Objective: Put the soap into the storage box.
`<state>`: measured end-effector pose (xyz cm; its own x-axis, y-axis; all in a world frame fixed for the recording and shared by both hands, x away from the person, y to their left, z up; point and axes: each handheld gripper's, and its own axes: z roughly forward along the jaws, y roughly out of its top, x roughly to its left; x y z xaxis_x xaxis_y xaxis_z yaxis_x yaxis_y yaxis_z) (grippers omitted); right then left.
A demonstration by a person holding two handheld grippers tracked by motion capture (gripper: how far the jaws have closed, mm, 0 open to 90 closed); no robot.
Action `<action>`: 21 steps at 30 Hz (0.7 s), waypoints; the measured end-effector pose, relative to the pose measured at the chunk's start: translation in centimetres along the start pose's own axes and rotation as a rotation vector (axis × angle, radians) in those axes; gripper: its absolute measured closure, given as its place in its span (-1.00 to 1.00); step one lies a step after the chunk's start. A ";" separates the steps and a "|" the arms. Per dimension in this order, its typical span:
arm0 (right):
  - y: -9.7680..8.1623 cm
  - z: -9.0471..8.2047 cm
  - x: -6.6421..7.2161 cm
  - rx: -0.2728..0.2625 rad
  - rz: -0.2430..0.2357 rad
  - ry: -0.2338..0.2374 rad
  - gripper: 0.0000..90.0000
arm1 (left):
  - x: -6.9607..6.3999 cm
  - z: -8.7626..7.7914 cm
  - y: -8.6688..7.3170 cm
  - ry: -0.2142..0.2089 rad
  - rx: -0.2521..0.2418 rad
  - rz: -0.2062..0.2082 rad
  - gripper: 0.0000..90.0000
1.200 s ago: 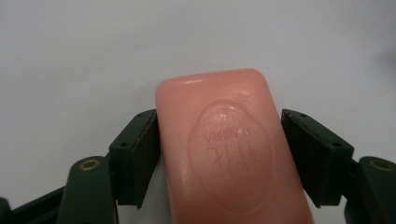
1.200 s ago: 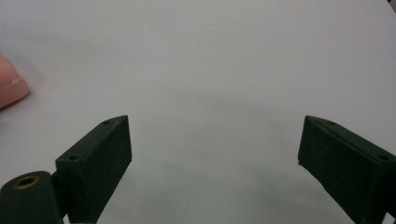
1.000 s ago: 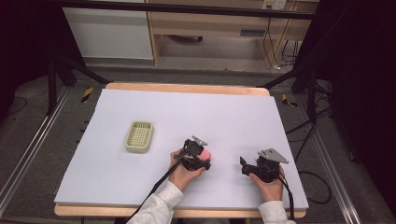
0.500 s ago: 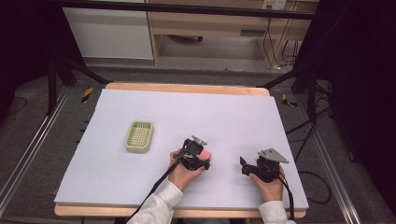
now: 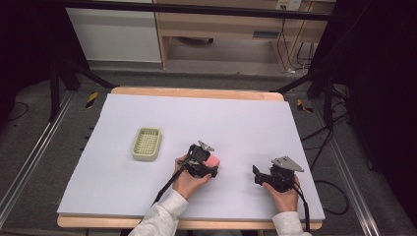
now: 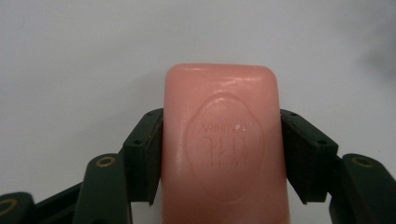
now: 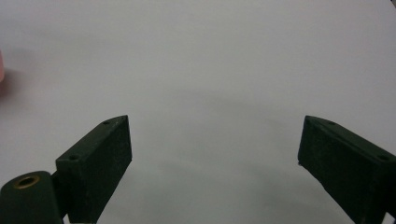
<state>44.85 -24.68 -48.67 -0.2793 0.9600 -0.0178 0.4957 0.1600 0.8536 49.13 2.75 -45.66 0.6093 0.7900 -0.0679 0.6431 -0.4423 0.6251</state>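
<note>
White sheet covers the wooden table [image 5: 196, 93], dark floor and cables around it. Yellow-green basket [image 5: 147, 143] sits left, nothing in it. Left hand-held gripper [image 6: 222, 140] is clamped on a pink soap [image 6: 223, 144]; right hand-held gripper [image 7: 212, 149] rests wide open, nearby.

pale basket [image 5: 147, 144] on white tabletop [image 5: 246, 118], left side; wooden cabinet [image 5: 216, 24] beyond.

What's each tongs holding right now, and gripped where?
Left tongs are shut on the pink soap, jaws pressing its two long sides. Right tongs are open, holding nothing.
</note>
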 end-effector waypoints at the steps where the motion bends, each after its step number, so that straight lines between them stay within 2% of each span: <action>1: 0.0 0.0 0.0 -0.001 -0.001 0.000 -0.78 | 0.1 -0.3 0.0 -0.003 -0.005 0.007 -0.18; 11: 0.0 0.0 0.0 0.000 0.000 0.000 -0.78 | 0.9 -1.9 -0.1 -0.013 -0.022 0.014 -0.17; 21: 0.0 0.0 0.0 -0.001 0.001 0.000 -0.78 | 2.5 -4.1 -0.5 0.006 -0.045 0.019 -0.17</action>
<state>44.82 -24.66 -48.66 -0.2785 0.9603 -0.0174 0.4951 0.1590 0.8542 48.43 6.70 -42.92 0.6184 0.7842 -0.0504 0.6097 -0.4383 0.6604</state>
